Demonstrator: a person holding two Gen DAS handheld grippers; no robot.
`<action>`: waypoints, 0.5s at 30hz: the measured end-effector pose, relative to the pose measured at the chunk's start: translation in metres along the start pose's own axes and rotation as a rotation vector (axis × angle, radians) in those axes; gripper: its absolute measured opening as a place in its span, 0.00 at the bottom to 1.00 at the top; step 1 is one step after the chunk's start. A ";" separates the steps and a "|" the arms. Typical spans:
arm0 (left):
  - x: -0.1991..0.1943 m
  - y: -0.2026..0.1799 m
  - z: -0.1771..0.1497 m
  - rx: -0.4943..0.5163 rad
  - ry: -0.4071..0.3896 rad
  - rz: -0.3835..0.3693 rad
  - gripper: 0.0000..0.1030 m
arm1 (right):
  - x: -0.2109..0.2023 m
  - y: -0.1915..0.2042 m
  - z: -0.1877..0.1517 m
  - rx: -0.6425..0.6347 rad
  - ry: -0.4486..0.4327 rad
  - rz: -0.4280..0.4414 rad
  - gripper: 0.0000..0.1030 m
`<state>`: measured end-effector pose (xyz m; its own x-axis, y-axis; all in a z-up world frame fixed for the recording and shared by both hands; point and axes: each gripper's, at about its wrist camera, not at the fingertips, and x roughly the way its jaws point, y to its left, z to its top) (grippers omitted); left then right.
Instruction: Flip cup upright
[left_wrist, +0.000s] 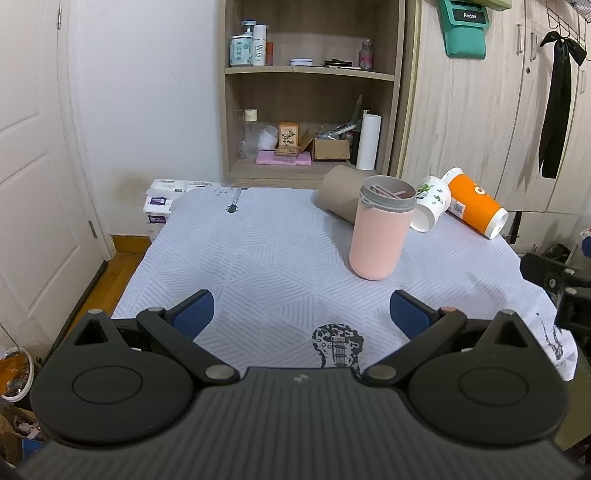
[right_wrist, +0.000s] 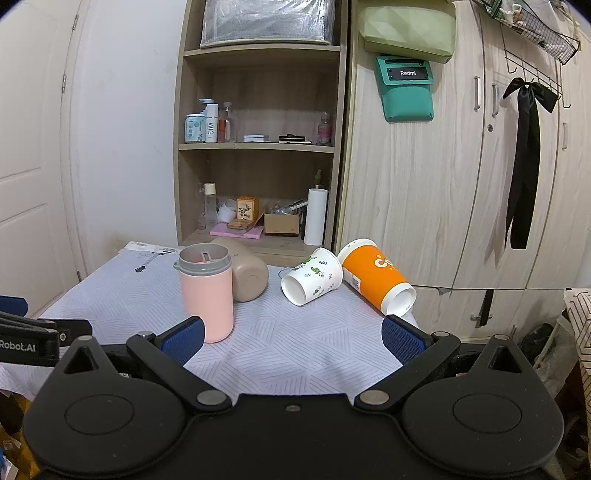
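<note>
A pink cup (left_wrist: 378, 236) (right_wrist: 207, 295) with a grey rim stands upright on the cloth-covered table (left_wrist: 258, 258) (right_wrist: 295, 343). Behind it a tan cup (left_wrist: 338, 194) (right_wrist: 247, 275) lies on its side. A white cup with green prints (left_wrist: 430, 203) (right_wrist: 312, 276) and an orange cup (left_wrist: 474, 205) (right_wrist: 375, 278) also lie on their sides at the back right. My left gripper (left_wrist: 301, 312) is open and empty, near the table's front. My right gripper (right_wrist: 293, 338) is open and empty, just right of the pink cup.
A wooden shelf unit (left_wrist: 310, 92) (right_wrist: 258, 147) with bottles and boxes stands behind the table. Wardrobe doors (left_wrist: 480, 110) (right_wrist: 443, 184) are at the right, a white door (left_wrist: 33, 184) at the left. Tissue packs (left_wrist: 162, 201) sit beyond the table's far left corner.
</note>
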<state>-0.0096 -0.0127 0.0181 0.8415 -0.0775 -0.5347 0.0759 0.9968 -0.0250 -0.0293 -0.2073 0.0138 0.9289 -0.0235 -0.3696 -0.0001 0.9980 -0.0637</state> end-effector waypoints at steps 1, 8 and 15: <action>0.000 0.000 0.000 0.001 0.001 0.003 1.00 | 0.000 0.000 0.000 0.000 0.000 -0.002 1.00; 0.001 0.000 -0.002 0.011 0.006 -0.014 1.00 | 0.001 0.001 -0.001 -0.003 -0.002 -0.019 1.00; -0.001 -0.001 -0.003 0.028 -0.024 0.000 1.00 | 0.001 0.003 -0.002 -0.014 0.001 -0.023 1.00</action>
<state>-0.0123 -0.0137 0.0166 0.8542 -0.0786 -0.5139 0.0907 0.9959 -0.0017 -0.0292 -0.2046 0.0117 0.9283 -0.0464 -0.3690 0.0158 0.9962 -0.0853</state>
